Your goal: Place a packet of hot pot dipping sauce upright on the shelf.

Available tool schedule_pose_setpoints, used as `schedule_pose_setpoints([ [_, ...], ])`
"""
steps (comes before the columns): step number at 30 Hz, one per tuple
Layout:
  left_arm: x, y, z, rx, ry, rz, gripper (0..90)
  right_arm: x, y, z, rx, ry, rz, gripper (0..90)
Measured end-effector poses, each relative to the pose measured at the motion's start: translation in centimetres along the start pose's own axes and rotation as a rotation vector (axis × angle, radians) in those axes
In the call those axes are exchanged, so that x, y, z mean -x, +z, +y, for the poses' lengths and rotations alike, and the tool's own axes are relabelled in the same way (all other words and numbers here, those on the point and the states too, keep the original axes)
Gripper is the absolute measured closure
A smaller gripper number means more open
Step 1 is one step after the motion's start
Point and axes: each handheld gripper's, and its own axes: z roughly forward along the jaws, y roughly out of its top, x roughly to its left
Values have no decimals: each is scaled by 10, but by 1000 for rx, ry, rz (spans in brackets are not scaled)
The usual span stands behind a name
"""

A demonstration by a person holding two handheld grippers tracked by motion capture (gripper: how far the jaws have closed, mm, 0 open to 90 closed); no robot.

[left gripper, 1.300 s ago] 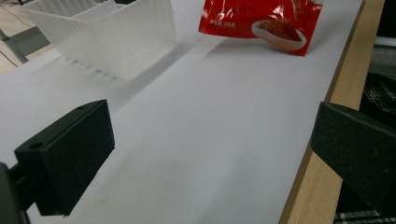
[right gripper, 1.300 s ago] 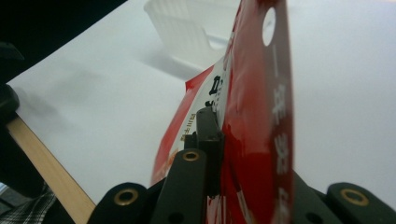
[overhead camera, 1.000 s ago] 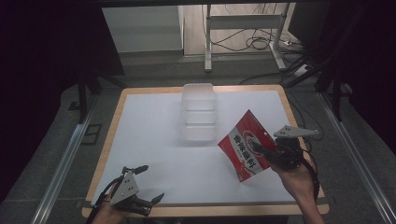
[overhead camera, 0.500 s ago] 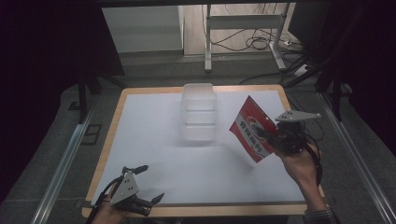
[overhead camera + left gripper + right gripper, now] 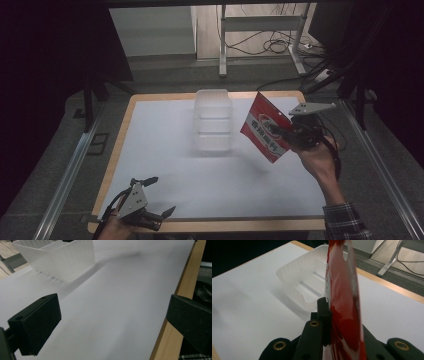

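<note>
The red packet (image 5: 266, 129) hangs in the air over the right side of the worktop (image 5: 165, 150), just to the right of the white plastic tray (image 5: 213, 120) and clear of it. It is tilted, its upper corner pointing far and its lower corner near, with white lettering on its face. The right gripper (image 5: 286, 134) pinches it by its right edge, the fingers (image 5: 323, 315) clamped tight on the foil; in the right gripper view the packet (image 5: 342, 305) stands edge-on between them, with the tray (image 5: 307, 282) beyond it on the white surface. The left gripper (image 5: 159, 196) rests at the near left corner of the worktop, its fingers (image 5: 37, 322) spread wide with nothing between them, pointing across the sheet toward the tray (image 5: 57, 257).
</note>
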Motion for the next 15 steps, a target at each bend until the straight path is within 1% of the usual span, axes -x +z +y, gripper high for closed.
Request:
schedule_pose_setpoints([
  [7, -1, 0, 0, 2, -4, -2, 0, 2, 12, 17, -9, -36, 45, 879],
  [9, 0, 0, 0, 9, -11, -2, 0, 1, 17, 22, -10, -41, 61, 879],
  [13, 0, 0, 0, 9, -11, -3, 0, -2, 29, 31, -18, -63, 85, 878],
  [15, 0, 0, 0, 9, -11, -3, 0, -2, 31, 32, -18, -66, 89, 878],
])
